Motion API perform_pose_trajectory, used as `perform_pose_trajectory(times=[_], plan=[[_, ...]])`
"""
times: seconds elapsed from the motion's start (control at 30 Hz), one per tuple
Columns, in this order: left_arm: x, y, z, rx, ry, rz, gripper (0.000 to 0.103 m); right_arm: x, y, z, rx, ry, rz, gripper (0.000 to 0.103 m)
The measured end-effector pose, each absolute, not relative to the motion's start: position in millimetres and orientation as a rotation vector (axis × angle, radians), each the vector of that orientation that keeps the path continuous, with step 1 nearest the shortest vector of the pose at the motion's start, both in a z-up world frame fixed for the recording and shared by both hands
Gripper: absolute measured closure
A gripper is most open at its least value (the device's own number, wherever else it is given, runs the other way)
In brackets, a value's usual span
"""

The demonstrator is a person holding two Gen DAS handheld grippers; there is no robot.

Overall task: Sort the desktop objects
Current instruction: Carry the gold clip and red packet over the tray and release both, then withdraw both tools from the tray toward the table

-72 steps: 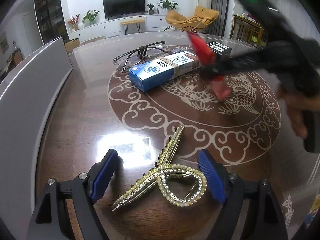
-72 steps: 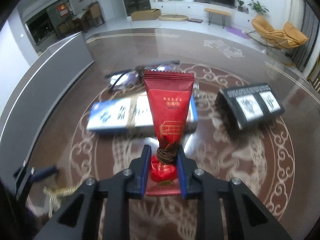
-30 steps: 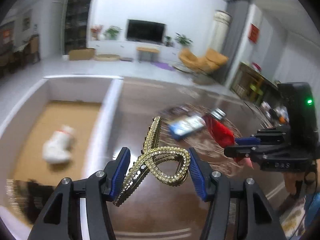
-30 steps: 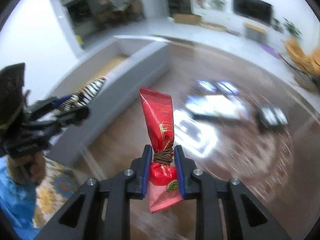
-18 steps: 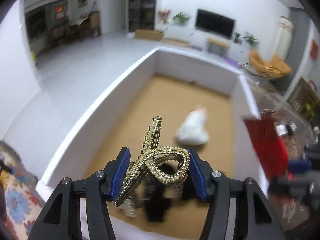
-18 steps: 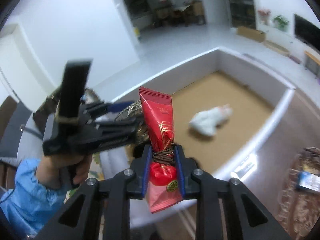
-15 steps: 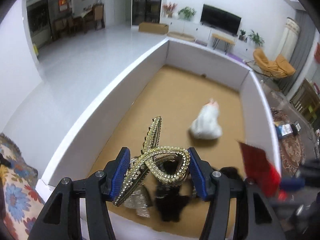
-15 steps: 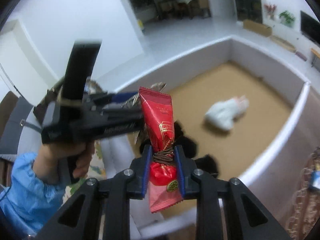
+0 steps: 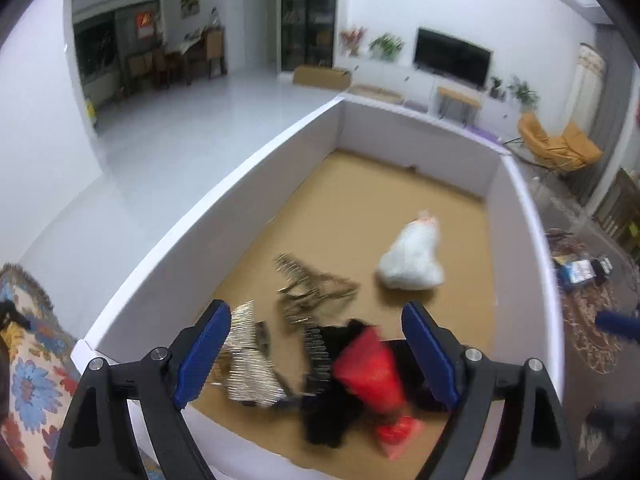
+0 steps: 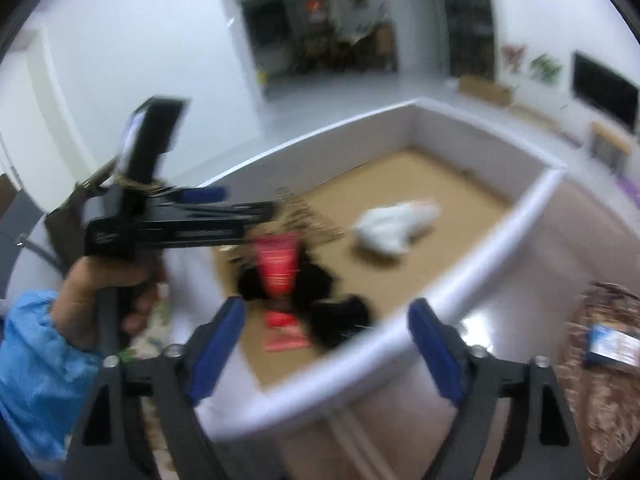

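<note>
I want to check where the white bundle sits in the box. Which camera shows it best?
The left wrist view: the white bundle lies sharp and unobstructed on the box floor, apart from the pile of other items. The right wrist view shows it smaller and motion-blurred.

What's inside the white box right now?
In the white box: a red packet on black items, a gold hair clip, a silvery comb-like piece and a white bundle. The packet hides part of the black pile.
</note>
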State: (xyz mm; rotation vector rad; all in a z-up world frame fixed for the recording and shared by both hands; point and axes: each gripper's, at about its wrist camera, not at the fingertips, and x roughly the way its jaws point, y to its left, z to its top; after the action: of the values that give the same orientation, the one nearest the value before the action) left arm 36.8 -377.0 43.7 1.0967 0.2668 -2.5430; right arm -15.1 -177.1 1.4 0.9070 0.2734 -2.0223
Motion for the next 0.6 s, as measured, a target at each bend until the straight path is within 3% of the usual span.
perform_pose_trajectory(times=[0.13, 0.3, 0.37, 0.43, 0.6], plan=[[42, -319, 67, 1.039, 0.178, -2.692, 0.016, -35, -100, -22, 0.894, 0.314, -2.218, 0.012], [46, -235, 91, 1.038, 0.098, -2.905, 0.016, -67, 32, -78, 1.137, 0.311, -2.476, 0.012], [47, -194, 95, 1.060, 0.051, -2.998, 0.010, -71, 81, -92, 1.209, 0.291, -2.565, 0.012], [41, -159, 90, 1.117, 0.011, -3.050, 0.004, -73, 117, -101, 1.260, 0.274, -2.617, 0.012], [5, -75, 46, 1.342, -0.175, -3.075, 0.004, -71, 175, -115, 1.356, 0.177, -2.666, 0.012]])
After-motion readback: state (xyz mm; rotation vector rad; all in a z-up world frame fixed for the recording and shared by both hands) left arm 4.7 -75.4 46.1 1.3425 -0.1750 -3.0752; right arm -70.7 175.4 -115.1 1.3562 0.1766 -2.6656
